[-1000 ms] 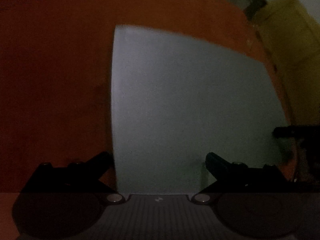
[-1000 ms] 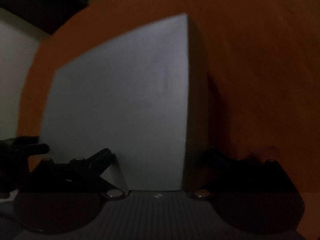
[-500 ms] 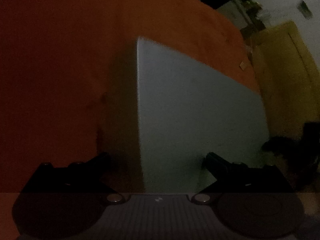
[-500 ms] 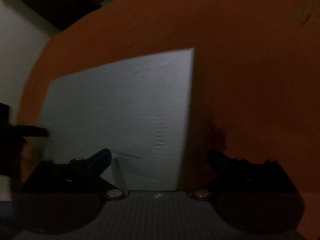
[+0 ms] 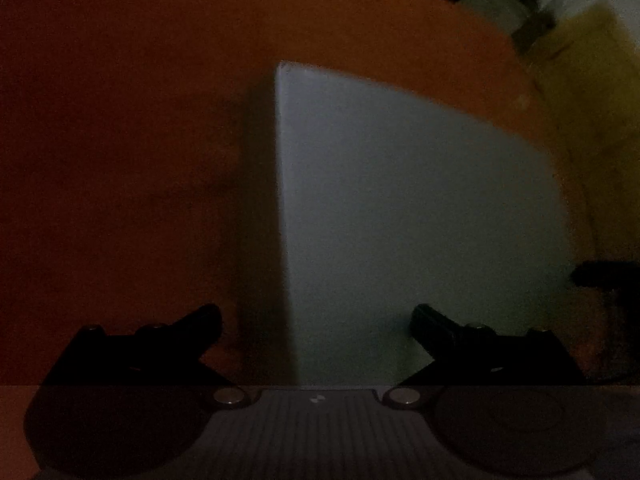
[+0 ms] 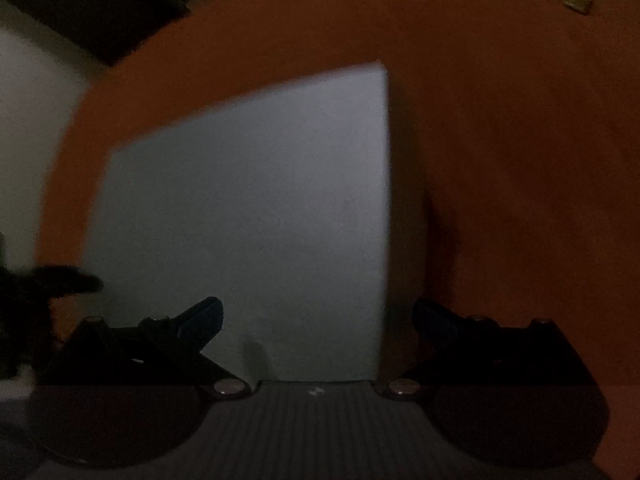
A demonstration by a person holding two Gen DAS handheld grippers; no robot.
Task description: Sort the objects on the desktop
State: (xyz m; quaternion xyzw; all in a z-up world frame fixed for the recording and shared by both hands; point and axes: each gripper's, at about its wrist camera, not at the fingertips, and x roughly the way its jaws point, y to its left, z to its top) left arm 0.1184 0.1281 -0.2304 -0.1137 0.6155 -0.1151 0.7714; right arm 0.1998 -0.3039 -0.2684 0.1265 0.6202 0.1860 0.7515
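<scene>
The scene is very dark. A white flat-topped object point(image 5: 420, 208), box-like with a shadowed side, lies on the orange table point(image 5: 120, 140). My left gripper point(image 5: 316, 320) hangs open over its near left corner, and the object's left edge runs between the fingers. In the right wrist view the same white object point(image 6: 248, 220) fills the middle. My right gripper point(image 6: 316, 316) stands open over its near right corner, with the right edge between its fingers. I cannot tell whether either gripper touches the object.
The orange table point(image 6: 520, 160) stretches around the white object. A small yellowish scrap point(image 6: 577, 0) lies at its far right. Yellow furniture point(image 5: 592, 92) stands beyond the table. A black finger-like shape point(image 5: 604, 274) juts in beside the object, seen too as a black shape point(image 6: 60, 282).
In the left wrist view the white object's left edge has slid to the right and a dark strip now shows beside it. The right wrist view has shifted only slightly. Both grippers stayed open.
</scene>
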